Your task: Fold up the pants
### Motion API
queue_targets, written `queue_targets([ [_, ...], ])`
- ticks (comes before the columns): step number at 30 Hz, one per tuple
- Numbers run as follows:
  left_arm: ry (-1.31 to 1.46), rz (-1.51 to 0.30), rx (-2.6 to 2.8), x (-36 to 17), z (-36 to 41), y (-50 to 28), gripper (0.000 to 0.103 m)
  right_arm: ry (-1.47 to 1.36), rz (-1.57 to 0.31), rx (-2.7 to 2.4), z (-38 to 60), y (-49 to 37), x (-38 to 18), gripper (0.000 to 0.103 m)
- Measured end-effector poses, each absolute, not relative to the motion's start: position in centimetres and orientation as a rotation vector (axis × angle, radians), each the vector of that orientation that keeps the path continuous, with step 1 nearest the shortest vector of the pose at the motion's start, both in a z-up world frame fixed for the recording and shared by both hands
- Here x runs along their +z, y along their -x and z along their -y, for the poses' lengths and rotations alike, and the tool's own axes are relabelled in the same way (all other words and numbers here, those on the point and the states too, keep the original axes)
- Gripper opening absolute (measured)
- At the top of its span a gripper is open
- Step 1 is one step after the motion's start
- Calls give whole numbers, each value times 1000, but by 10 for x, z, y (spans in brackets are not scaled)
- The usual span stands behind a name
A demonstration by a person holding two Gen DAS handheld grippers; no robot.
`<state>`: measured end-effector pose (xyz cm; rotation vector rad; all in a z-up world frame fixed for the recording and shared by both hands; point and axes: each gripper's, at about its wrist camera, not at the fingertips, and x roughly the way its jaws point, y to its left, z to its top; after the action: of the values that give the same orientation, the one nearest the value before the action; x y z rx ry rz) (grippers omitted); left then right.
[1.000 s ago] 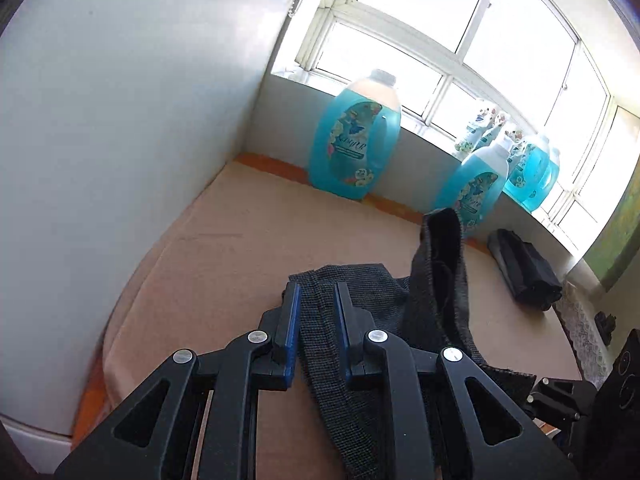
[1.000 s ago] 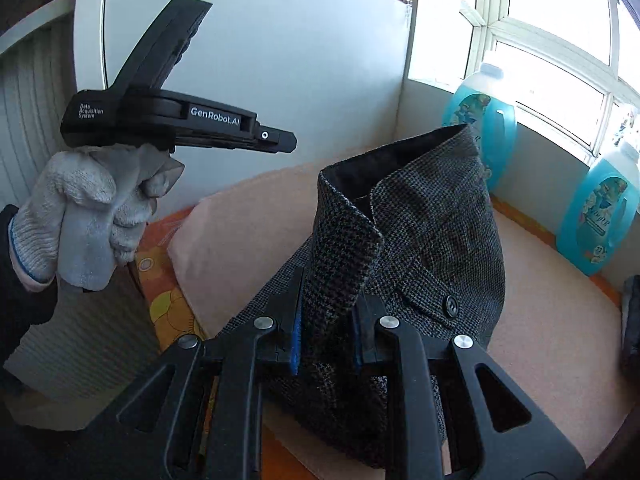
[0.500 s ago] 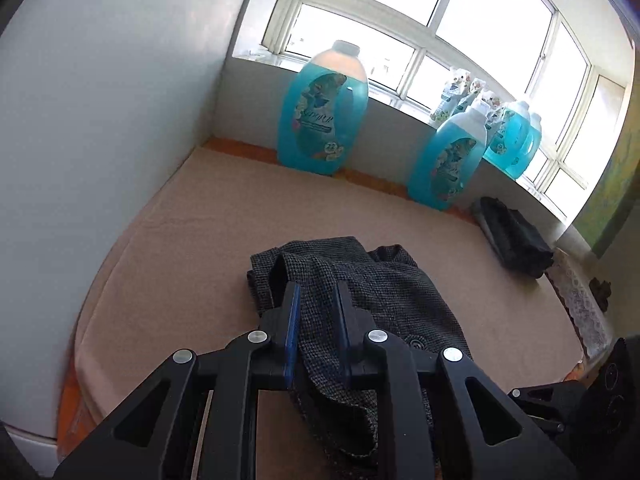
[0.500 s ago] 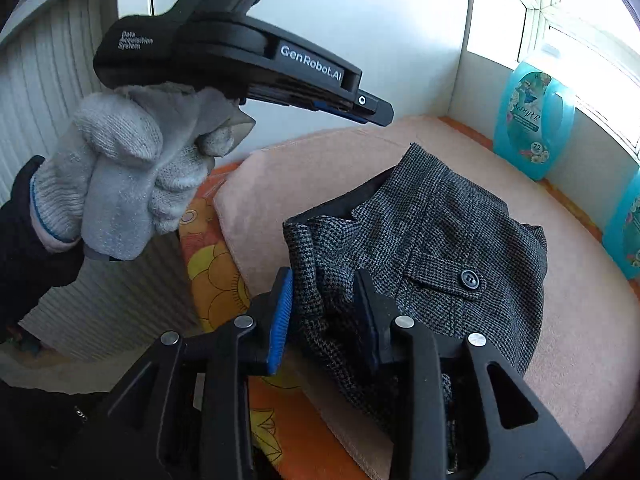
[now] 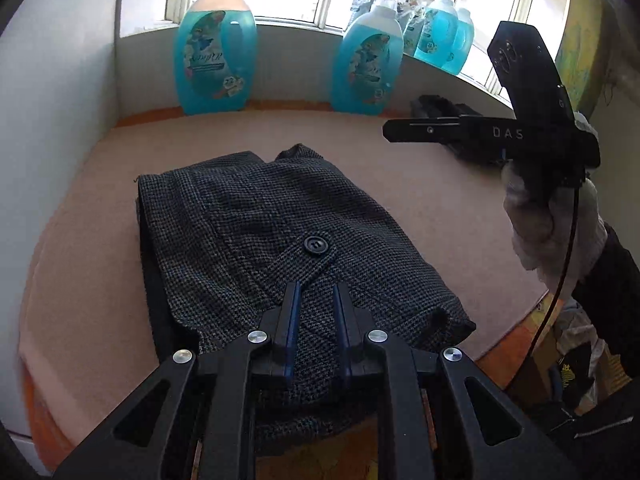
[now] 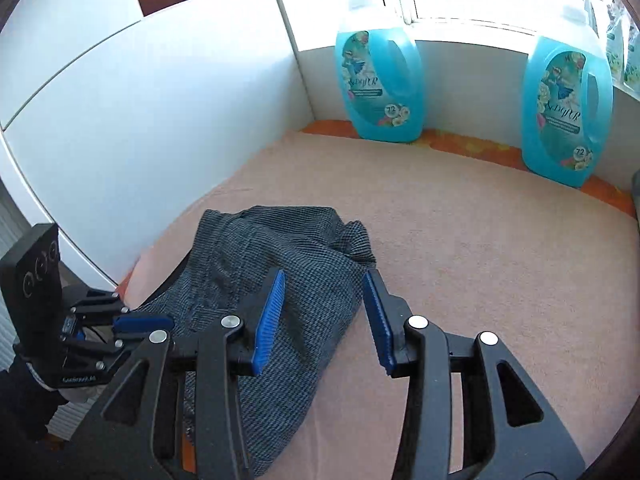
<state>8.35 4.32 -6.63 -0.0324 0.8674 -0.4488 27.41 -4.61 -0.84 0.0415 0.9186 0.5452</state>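
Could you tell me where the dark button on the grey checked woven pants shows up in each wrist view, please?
Left wrist view: the dark button sits at picture centre on the grey checked woven pants, just beyond the fingers.
Right wrist view: not visible; only buttonless cloth shows.
Shared landmark: the blue detergent bottle nearest the white wall.

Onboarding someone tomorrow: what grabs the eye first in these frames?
The dark tweed pants, folded in a bundle in the middle of the pink pad, button up. Then the big blue bottles along the wall below the window. The left hand-held gripper is clamped on the pants' near edge; the right hand-held gripper, jaws opening, holds nothing.
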Motion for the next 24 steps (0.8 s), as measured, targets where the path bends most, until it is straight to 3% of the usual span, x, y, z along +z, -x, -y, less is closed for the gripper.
queue_targets([
  [10, 108, -910, -444, -88, -58, -78, 16, -110, -1097, 604, 17, -359, -68, 42],
  [12, 98, -910, -444, -88, -57, -77, 16, -111, -1115, 616, 13, -362, -72, 15],
  [14, 105, -911, -446, -88, -58, -79, 16, -109, -1109, 616, 12, -363, -73, 10],
  [24, 75, -879, -446, -92, -54, -71, 16, -482, -1220, 573, 51, -396, -110, 7],
])
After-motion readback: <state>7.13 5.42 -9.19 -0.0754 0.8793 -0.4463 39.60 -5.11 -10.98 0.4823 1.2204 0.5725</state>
